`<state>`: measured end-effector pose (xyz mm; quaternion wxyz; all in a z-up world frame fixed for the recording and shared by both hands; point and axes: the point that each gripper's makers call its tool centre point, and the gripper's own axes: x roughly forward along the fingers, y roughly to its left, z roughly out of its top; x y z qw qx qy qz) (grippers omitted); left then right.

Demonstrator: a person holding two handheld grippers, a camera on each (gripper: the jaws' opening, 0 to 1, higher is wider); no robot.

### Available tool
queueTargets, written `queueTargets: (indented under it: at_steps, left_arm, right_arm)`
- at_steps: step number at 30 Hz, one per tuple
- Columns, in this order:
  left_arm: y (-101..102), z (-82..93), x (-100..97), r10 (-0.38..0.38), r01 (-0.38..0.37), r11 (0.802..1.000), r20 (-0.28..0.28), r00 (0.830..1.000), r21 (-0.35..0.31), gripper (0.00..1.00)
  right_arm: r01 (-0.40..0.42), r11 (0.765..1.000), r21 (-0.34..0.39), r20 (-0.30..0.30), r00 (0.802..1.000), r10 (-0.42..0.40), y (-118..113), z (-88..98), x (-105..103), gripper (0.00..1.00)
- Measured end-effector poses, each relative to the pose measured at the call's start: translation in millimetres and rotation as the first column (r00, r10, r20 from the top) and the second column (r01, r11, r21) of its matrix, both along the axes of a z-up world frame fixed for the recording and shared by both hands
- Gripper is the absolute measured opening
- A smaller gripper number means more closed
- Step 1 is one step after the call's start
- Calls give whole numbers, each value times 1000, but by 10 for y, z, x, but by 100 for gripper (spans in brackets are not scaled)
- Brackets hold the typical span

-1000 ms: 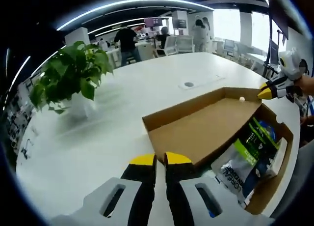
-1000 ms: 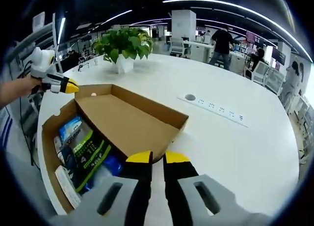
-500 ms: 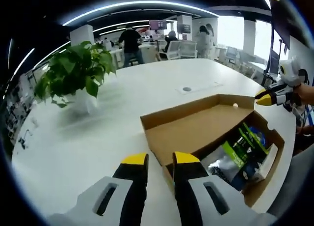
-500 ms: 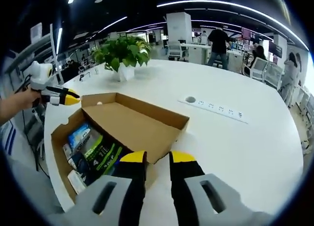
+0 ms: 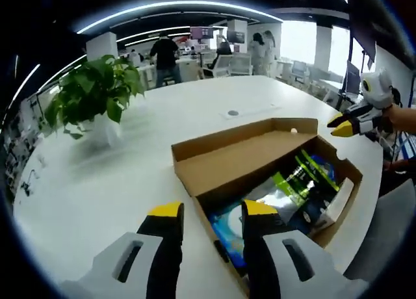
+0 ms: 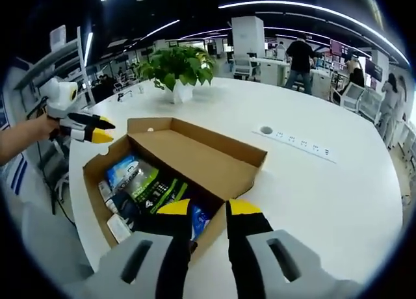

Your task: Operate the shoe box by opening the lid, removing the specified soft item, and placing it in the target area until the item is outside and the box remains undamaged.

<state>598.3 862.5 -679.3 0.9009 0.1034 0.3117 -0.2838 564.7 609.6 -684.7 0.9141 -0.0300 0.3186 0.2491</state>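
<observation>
A broad white bench point(image 5: 97, 188) carries an open brown cardboard shoe box point(image 5: 257, 166) at the centre of the left gripper view, its flat lid point(image 6: 195, 157) folded back. Glossy green, blue and white soft packets point(image 6: 146, 185) fill the box; their print is too small to read. A leafy potted plant point(image 5: 91, 94) stands upper left. The left gripper point(image 5: 211, 211) and right gripper point(image 6: 208, 208) hover over the box, jaws parted, grasping nothing.
</observation>
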Motion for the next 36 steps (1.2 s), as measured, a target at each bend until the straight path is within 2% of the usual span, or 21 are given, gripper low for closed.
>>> queueTargets:
  at_steps: [9, 24, 36]
  left_arm:
    - [-94, -14, -180, -19, 18, 999, -38, 999, -31, 36]
    - [-321, -147, -469, -70, 66, 997, -102, 992, -41, 39]
    - [-395, -327, -550, -87, 81, 996, -155, 984, -45, 41]
  right_arm:
    - [-50, 999, -11, -21, 999, 50, 178, -74, -104, 20]
    - [-122, 992, -24, -82, 989, 120, 461, -324, -155, 20]
    - [-145, 989, -36, -124, 982, 139, 573, -482, -120, 20]
